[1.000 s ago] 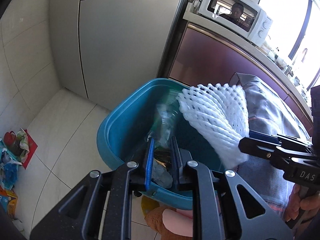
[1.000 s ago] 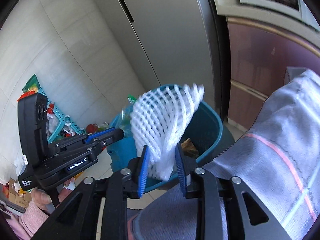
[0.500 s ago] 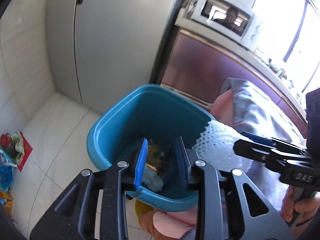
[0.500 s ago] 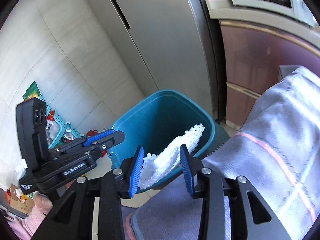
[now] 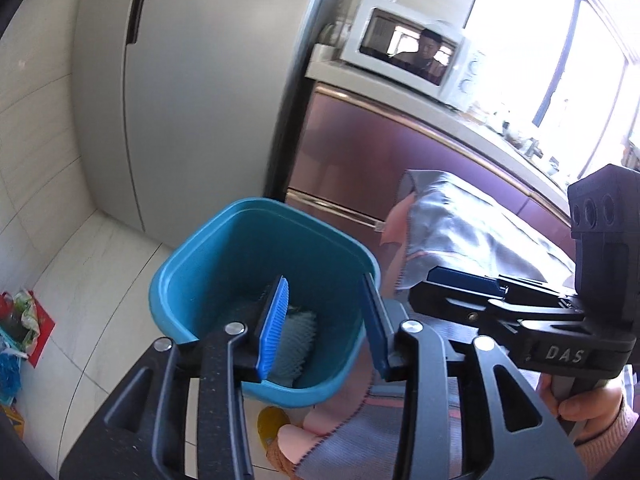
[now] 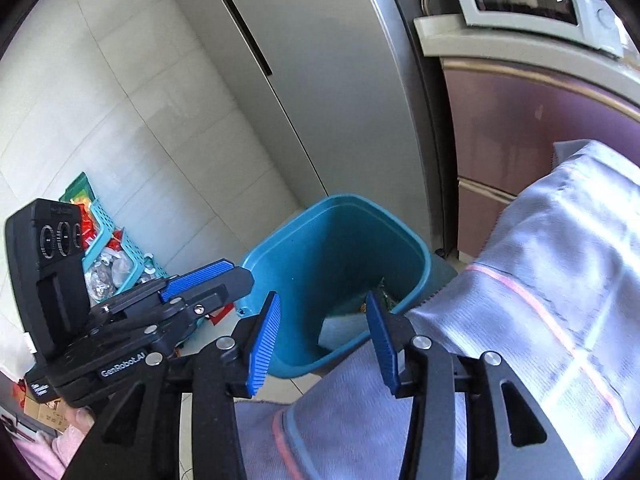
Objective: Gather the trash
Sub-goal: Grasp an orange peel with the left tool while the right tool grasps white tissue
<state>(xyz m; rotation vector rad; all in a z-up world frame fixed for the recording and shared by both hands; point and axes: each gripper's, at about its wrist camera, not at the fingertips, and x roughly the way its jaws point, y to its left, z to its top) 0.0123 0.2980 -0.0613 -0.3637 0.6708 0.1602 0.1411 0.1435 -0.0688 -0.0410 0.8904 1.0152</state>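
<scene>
A teal bin (image 5: 224, 256) stands on the floor beside the fridge; it also shows in the right wrist view (image 6: 304, 256). The white foam net (image 5: 296, 344) lies inside the bin with other trash (image 6: 380, 300). My left gripper (image 5: 324, 320) is open and empty, above the bin's near rim. My right gripper (image 6: 324, 332) is open and empty, above the bin's near edge. The right gripper also shows at the right of the left wrist view (image 5: 464, 284), and the left gripper shows at the left of the right wrist view (image 6: 208, 276).
A grey fridge (image 5: 192, 80) stands behind the bin, with purple cabinets (image 5: 380, 160) and a microwave (image 5: 412, 56) to its right. A grey cloth (image 6: 560, 280) drapes at the right. A teal basket (image 6: 108, 256) of clutter sits on the floor at the left.
My right gripper opened and let go of the foam net, which dropped into the bin. My left gripper opened and released its plastic trash. Both grippers pulled back from the bin.
</scene>
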